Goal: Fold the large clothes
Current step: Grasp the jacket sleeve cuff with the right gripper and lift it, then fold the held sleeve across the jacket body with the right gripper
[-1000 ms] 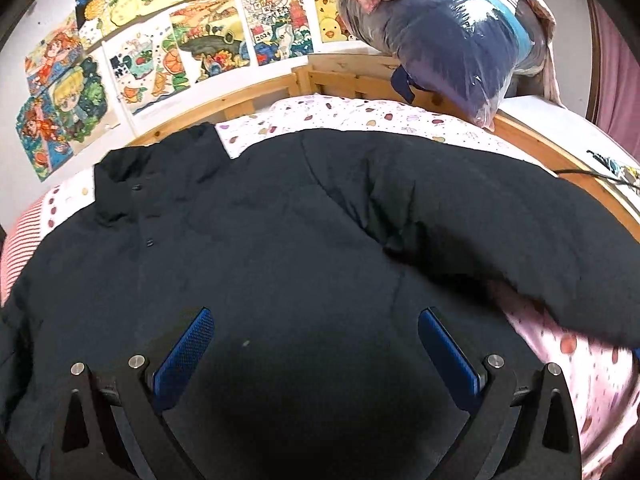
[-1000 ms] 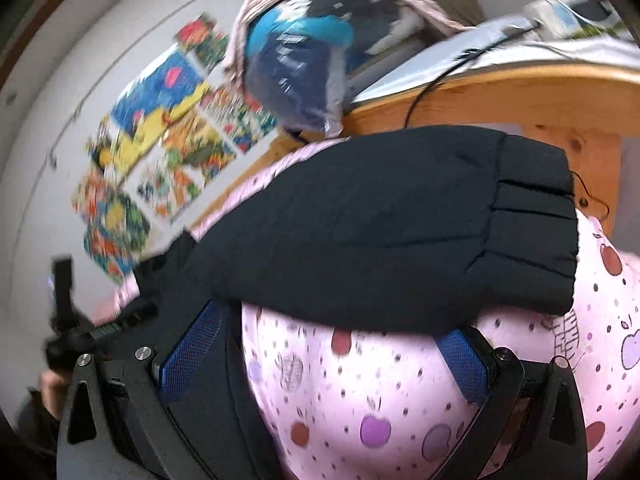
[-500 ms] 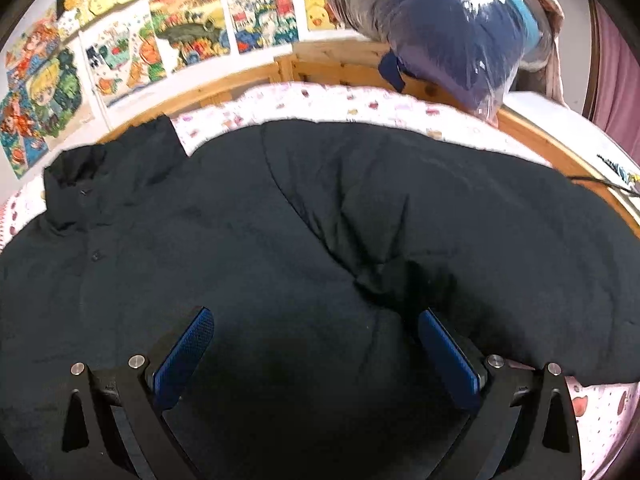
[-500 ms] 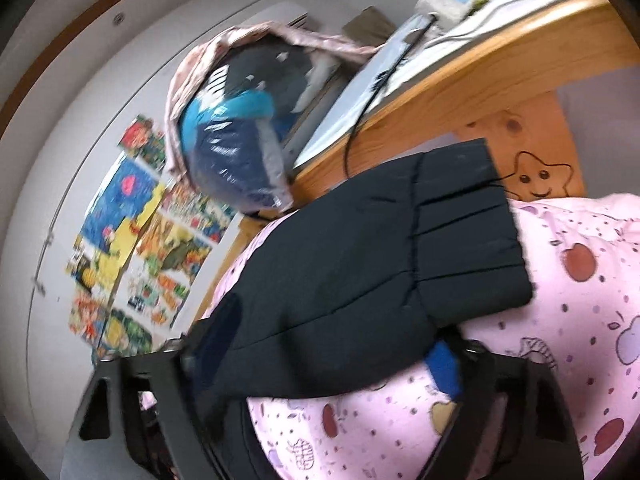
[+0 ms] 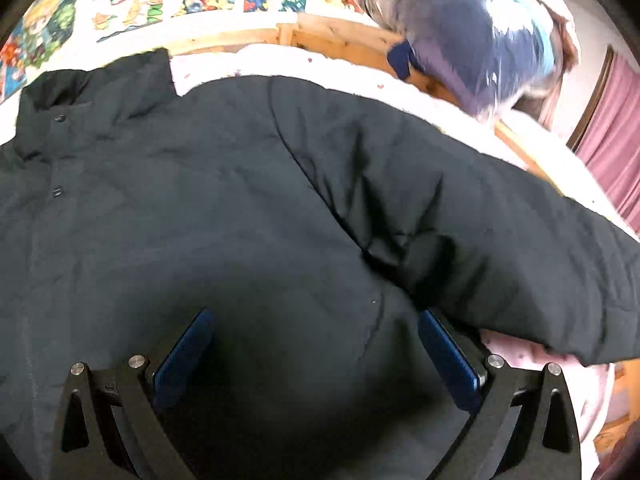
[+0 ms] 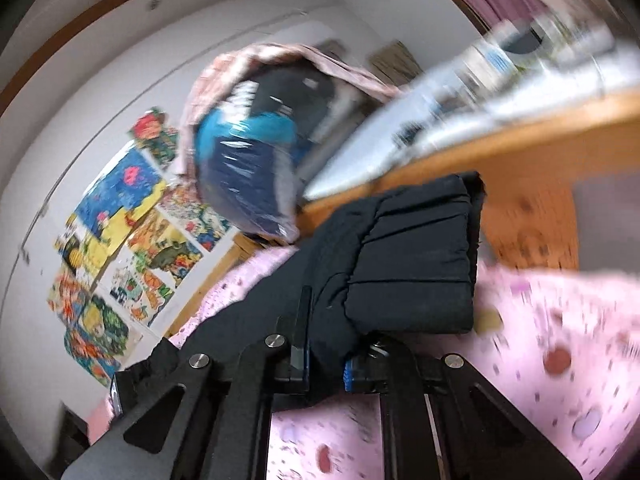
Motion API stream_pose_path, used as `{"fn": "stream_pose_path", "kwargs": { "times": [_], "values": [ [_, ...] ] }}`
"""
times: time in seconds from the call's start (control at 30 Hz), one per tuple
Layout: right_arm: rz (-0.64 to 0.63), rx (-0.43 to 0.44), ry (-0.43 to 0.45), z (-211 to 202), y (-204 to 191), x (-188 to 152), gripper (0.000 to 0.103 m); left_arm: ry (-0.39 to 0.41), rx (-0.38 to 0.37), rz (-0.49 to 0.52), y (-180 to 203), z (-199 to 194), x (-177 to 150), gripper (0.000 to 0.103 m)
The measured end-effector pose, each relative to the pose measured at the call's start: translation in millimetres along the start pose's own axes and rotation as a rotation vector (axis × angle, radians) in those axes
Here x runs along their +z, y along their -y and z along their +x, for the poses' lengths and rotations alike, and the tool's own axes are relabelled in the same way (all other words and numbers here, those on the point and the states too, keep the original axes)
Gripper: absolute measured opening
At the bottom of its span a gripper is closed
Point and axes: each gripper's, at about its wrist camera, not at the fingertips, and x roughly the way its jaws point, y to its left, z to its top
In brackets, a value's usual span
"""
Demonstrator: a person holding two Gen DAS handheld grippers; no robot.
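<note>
Jacket (image 5: 224, 200), black and padded, is lying spread face up on a bed, collar (image 5: 100, 84) toward the wall; pink fruit-print sheet (image 6: 560, 360) is covering the mattress; wooden bed frame (image 5: 344, 46) is running behind it; colourful drawings (image 6: 120, 224) are hanging on the white wall; a bulging plastic bag of bedding (image 5: 472, 36) is sitting at the head of the bed, a pink cloth draped over it; a purple curtain (image 5: 616, 152) is showing at the far right; right wrist view is blurring heavily. Left gripper (image 5: 316, 344) is hovering over the jacket's lower front, jaws standing wide apart, blue pads (image 5: 448, 352) gripping nothing; cannot tell whether they are touching the fabric. Sleeve (image 5: 480, 216) is stretching out to the right across the sheet. Right gripper (image 6: 326, 360) is clenching the sleeve just behind the cuff (image 6: 416, 264), fabric bunching between the closed jaws; cuff is sticking out beyond the fingertips, above the sheet near the bed's wooden side rail (image 6: 520, 152).
</note>
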Motion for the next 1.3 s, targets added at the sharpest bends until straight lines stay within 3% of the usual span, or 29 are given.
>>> {"fn": "stream_pose_path", "kwargs": {
  "times": [0.27, 0.5, 0.6, 0.73, 0.9, 1.0, 1.07, 1.17, 1.3],
  "values": [
    [-0.365, 0.172, 0.101, -24, -116, 39, 0.01, 0.09, -0.026, -0.096, -60, -79, -5, 0.103],
    [-0.731, 0.356, 0.093, -50, -236, 4, 0.01, 0.146, -0.044, -0.197, -128, -155, -29, 0.103],
    [-0.851, 0.421, 0.019, -55, -273, -29, 0.01, 0.164, -0.088, -0.256, -154, -176, -41, 0.103],
    [-0.966, 0.472, -0.093, -59, -304, -78, 0.01, 0.22, -0.209, -0.357, -187, -196, -61, 0.103],
    [-1.025, 0.508, -0.277, -58, -324, -134, 0.01, 0.227, -0.384, -0.467, -211, -186, -72, 0.102],
    [-1.051, 0.505, -0.39, -53, -322, -164, 0.01, 0.19, -0.44, -0.486, -208, -166, -72, 0.102],
    [-1.061, 0.495, -0.451, -45, -312, -179, 0.01, 0.171, -0.449, -0.476, -205, -158, -72, 0.098],
    [-1.045, 0.479, -0.524, -40, -302, -193, 0.01, 0.134, -0.465, -0.464, -198, -143, -69, 0.084],
    [-1.025, 0.475, -0.563, -37, -290, -204, 0.011, 0.077, -0.43, -0.447, -189, -125, -65, 0.044]
  ]
}}
